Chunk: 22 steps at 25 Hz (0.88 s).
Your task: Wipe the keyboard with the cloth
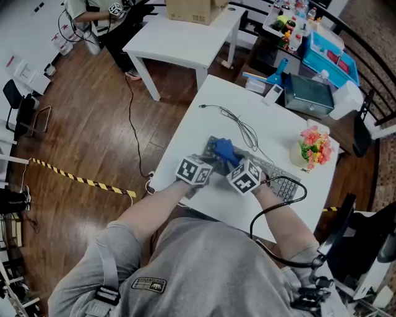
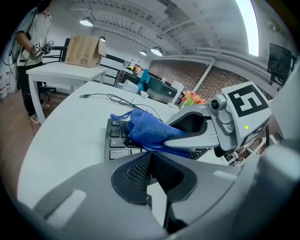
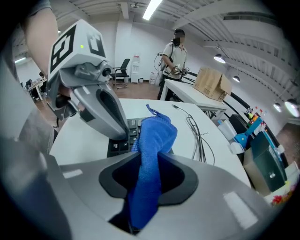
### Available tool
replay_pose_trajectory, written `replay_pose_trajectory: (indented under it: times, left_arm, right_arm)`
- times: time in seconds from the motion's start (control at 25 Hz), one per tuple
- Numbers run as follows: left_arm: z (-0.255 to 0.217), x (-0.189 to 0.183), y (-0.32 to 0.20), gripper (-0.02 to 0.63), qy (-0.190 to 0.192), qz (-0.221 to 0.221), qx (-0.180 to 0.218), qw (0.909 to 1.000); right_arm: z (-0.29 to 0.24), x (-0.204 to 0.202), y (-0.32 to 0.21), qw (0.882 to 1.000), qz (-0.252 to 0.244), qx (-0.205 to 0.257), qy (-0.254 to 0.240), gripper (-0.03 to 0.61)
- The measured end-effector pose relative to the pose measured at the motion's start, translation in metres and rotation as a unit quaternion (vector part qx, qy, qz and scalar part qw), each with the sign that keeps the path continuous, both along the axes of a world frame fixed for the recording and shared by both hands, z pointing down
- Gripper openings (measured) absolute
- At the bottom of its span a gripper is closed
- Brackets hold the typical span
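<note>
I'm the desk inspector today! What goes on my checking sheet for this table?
Surface: white table, mostly bare.
Job's things: blue cloth bunched on the keyboard.
Clutter: flowers at the table's edge; blue bins beyond it.
Grippers: right gripper jaws shut on the cloth; left gripper jaws together, empty.
Cables: thin black cable beyond the keyboard.
Surroundings: wooden floor; second table with a cardboard box.

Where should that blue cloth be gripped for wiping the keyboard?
Near one end, coming from the person's side, as the right gripper does: the cloth bunches into a thick fold there for the jaws to pinch, leaving a loose wad over the keyboard.
</note>
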<state>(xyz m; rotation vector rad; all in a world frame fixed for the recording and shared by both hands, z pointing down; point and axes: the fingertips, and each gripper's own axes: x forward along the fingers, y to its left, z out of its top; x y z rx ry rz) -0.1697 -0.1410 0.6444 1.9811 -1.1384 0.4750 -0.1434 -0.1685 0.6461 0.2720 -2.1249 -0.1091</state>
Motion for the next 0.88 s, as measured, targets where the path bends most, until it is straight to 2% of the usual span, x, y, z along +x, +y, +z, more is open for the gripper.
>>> replay_pose_trajectory:
  times: [0.24,0.44,0.88]
  left_arm:
    - [0.004,0.012,0.021,-0.006,-0.005,0.006,-0.005,1.0000]
    - [0.006,0.014,0.033,-0.006,-0.007,0.002,-0.007,1.0000]
    - [-0.001,-0.018,0.008,-0.006,0.002,-0.022,0.009,0.9997]
  right_arm:
    - [0.007,0.002,0.047,0.999,-0.048,-0.010,0.004,0.109]
    - [0.008,0.004,0.056,0.998,-0.062,-0.014,0.006,0.109]
    - [-0.001,-0.030,0.007,1.000,-0.026,0.001,-0.005,0.109]
